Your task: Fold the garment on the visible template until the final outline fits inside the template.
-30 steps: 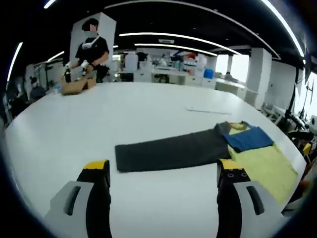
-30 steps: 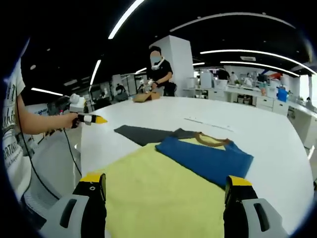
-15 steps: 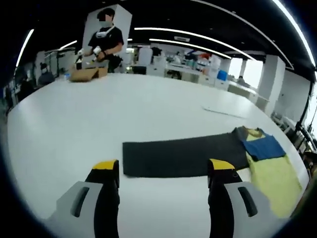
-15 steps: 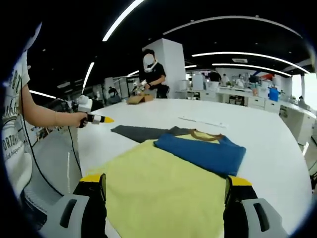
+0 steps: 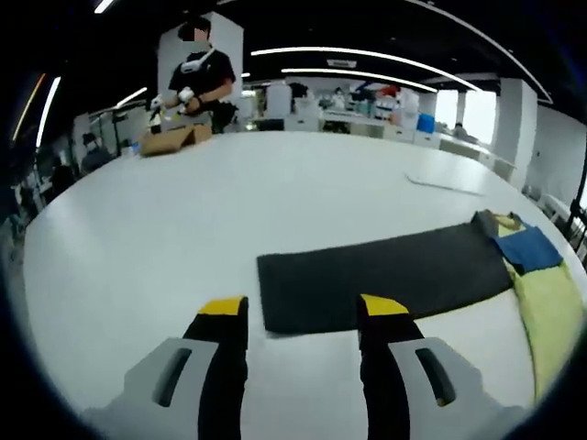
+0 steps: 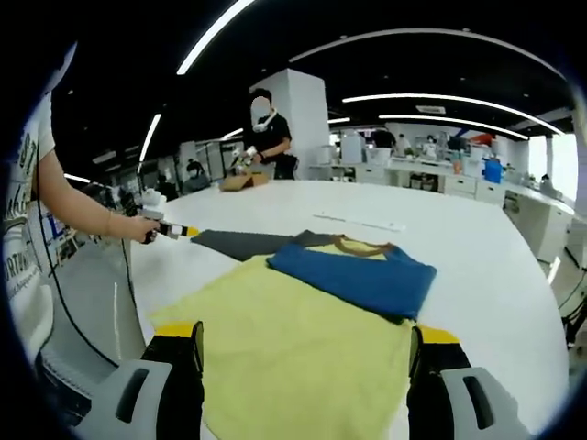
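My left hand-held gripper [image 5: 304, 316] hangs open and empty at the near end of the dark sleeve [image 5: 385, 277]. My right hand-held gripper [image 6: 306, 337], open and empty, hovers over the yellow-and-blue garment [image 6: 303, 316] on the white worktop [image 5: 183, 220].

I'm working in a large open-plan lab or workshop hall. A broad white desk [image 5: 183, 220] fills the foreground; beyond its far edge stand rows of workbenches [image 6: 431, 170] with equipment. Long strip lights [image 5: 367, 60] curve across a dark ceiling above it, and a person [image 5: 197, 78] works at its far corner.
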A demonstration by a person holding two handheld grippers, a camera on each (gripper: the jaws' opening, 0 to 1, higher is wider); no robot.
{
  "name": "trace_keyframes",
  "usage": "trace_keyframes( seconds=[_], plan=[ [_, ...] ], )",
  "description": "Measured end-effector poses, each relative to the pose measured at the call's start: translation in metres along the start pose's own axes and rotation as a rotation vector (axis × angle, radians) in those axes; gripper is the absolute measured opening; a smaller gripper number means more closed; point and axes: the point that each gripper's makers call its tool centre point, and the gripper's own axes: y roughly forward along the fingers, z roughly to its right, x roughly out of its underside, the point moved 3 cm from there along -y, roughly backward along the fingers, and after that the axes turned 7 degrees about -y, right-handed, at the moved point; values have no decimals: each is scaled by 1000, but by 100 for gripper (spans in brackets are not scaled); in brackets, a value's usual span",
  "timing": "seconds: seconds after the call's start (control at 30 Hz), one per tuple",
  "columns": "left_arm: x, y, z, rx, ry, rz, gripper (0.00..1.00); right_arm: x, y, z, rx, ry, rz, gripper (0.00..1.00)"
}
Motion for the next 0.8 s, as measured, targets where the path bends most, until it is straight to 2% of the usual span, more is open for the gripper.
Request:
trace_keyframes(
  seconds=[0.3,0.57,0.73,0.8],
  plan=[
    [12,5,-7,-24,20,-53,31,1,2,1,21,-3,-15,91],
    [11,10,-8,-39,-24,-27,27,3,1,6,43,-9,-25,89],
    [10,8,-18,-119,-129,-41,13,3,2,4,48,-4,-20,89],
    [8,10,-19,-117,-111,-55,10,4,2,3,48,-8,-24,89]
  ],
)
